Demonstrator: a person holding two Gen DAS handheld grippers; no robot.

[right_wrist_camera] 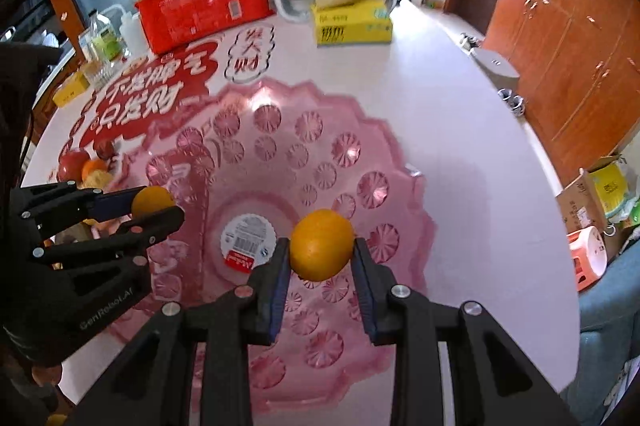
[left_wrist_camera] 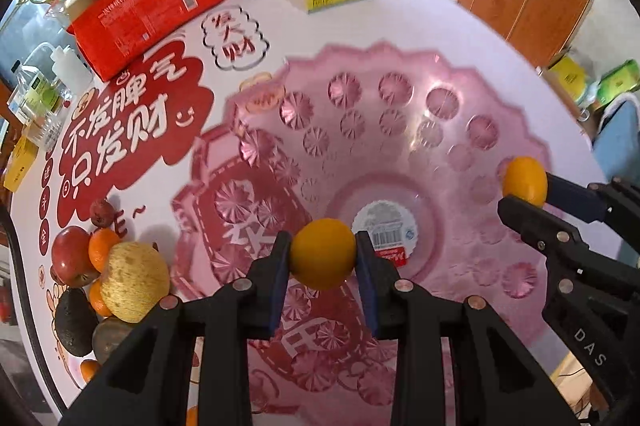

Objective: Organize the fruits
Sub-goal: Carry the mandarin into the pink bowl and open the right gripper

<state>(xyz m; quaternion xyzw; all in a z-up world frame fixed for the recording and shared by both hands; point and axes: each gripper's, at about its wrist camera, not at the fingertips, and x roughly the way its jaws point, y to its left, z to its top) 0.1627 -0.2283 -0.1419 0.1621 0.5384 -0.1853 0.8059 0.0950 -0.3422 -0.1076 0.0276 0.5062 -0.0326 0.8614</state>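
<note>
**Two oranges over an empty pink bowl**

Wooden cabinets lined the far side of the room, and the white table (right_wrist_camera: pixel 440 73) under my hands carried a red printed mat (left_wrist_camera: pixel 132 113).

My left gripper (left_wrist_camera: pixel 323 253) was clamped on a small orange (left_wrist_camera: pixel 323 253), pads pressing both its sides, tilted steeply down over the pink glass bowl (left_wrist_camera: pixel 400 129). My right gripper (right_wrist_camera: pixel 321 250) pinched a second orange (right_wrist_camera: pixel 321 250) the same way, just off to the right of the left one and over the same bowl. Straight below both, the bowl's bottom showed only its barcode sticker (right_wrist_camera: pixel 248 240); no fruit lay in it yet.

Further out, to the left of my left gripper, the fruit pile (left_wrist_camera: pixel 100 274) waited on the mat beside the bowl's rim: a red apple, a pale pear, small oranges, a dark avocado.

Risks as I judged them: both oranges were round and gripped near their middles, so letting go from this height might send them bouncing or rolling up the sloped glass and over the scalloped edge. Releasing both together could knock one against the other. Lowering carelessly could strike a finger against the glass, and my two grippers were near enough to collide.
</note>
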